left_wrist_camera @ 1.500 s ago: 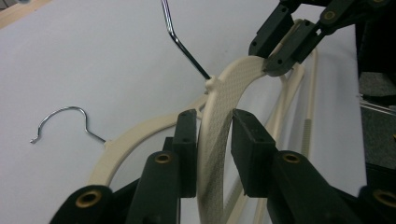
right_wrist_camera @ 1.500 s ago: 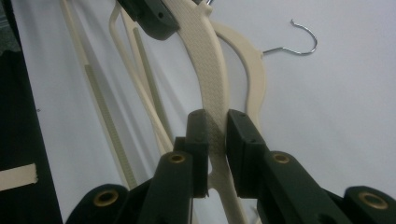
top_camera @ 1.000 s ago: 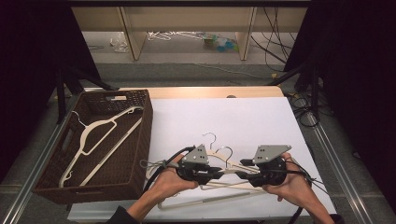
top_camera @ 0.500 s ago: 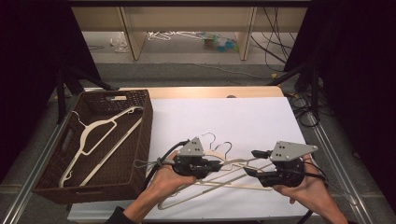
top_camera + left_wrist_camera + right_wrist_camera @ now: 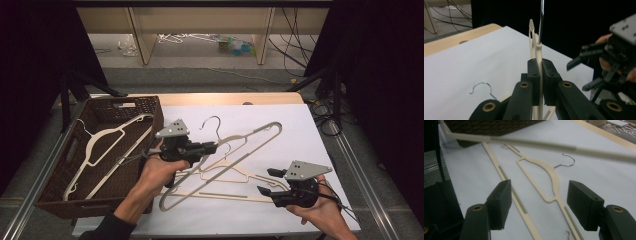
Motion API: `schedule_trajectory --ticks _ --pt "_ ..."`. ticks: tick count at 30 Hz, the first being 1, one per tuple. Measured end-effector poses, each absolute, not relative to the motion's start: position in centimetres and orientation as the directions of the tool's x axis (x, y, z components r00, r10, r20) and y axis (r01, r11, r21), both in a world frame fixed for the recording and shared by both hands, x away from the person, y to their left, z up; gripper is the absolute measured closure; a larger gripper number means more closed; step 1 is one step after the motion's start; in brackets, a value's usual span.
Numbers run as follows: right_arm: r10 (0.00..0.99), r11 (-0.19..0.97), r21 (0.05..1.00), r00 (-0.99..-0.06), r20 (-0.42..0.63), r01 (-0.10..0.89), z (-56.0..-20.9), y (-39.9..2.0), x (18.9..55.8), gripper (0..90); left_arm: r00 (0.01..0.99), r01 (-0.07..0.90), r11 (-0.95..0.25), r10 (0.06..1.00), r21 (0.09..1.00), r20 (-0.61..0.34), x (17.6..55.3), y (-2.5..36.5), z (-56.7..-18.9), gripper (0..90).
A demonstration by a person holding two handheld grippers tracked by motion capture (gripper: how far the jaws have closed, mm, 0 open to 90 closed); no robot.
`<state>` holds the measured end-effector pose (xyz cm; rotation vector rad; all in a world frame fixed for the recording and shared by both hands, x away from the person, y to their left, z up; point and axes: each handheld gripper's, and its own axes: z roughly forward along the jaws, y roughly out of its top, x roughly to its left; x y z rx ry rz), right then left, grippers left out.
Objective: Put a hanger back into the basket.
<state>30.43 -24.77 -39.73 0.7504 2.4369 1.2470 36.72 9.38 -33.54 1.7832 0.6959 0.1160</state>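
Note:
My left gripper (image 5: 211, 147) is shut on the neck of a cream plastic hanger (image 5: 250, 137) and holds it tilted above the white table cover, its metal hook (image 5: 212, 122) pointing away. In the left gripper view the jaws pinch the hanger (image 5: 537, 47) just below its hook. A second cream hanger (image 5: 240, 176) lies flat on the cover beneath it. My right gripper (image 5: 265, 181) stands open near the front right, just past the flat hanger's end. In the right gripper view the flat hanger (image 5: 549, 173) lies beyond the open jaws and the raised hanger's bar (image 5: 536, 145) crosses above.
A dark wicker basket (image 5: 55, 197) stands at the left of the table with another cream hanger (image 5: 107, 145) inside. The white cover (image 5: 300, 125) leaves a wooden strip (image 5: 225, 98) bare at the far edge. Cables and shelving sit on the floor beyond.
The left gripper has lifted its hanger off the table and swung it up and left. The right gripper has moved away to the right and toward the front edge.

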Motion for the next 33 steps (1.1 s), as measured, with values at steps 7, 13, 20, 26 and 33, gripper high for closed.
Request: schedule_trajectory --ticks 7,13,20,26,33 --pt "0.562 0.494 0.809 -0.827 -0.019 0.317 -40.3 -24.6 30.4 37.0 0.789 0.388 -0.088 0.545 0.917 -0.282 37.6 12.2 -29.7 85.8" --pt "0.557 0.502 0.803 -0.83 -0.016 0.321 -40.8 -24.5 30.5 36.7 0.752 0.368 -0.06 0.607 0.928 -0.258 38.3 15.6 -27.2 85.9" --pt "0.552 0.511 0.795 -0.834 -0.014 0.325 -41.0 -24.4 30.4 36.7 0.702 0.351 -0.034 0.671 0.936 -0.239 38.5 19.8 -26.1 85.9" --pt "0.549 0.518 0.788 -0.836 -0.008 0.333 -41.2 -24.4 30.5 36.6 0.633 0.348 -0.039 0.747 0.937 -0.204 38.6 23.8 -26.3 85.9" --pt "0.543 0.524 0.784 -0.84 -0.004 0.334 -41.3 -24.3 30.6 36.5 0.572 0.343 -0.02 0.797 0.939 -0.192 38.1 28.6 -27.1 85.9"
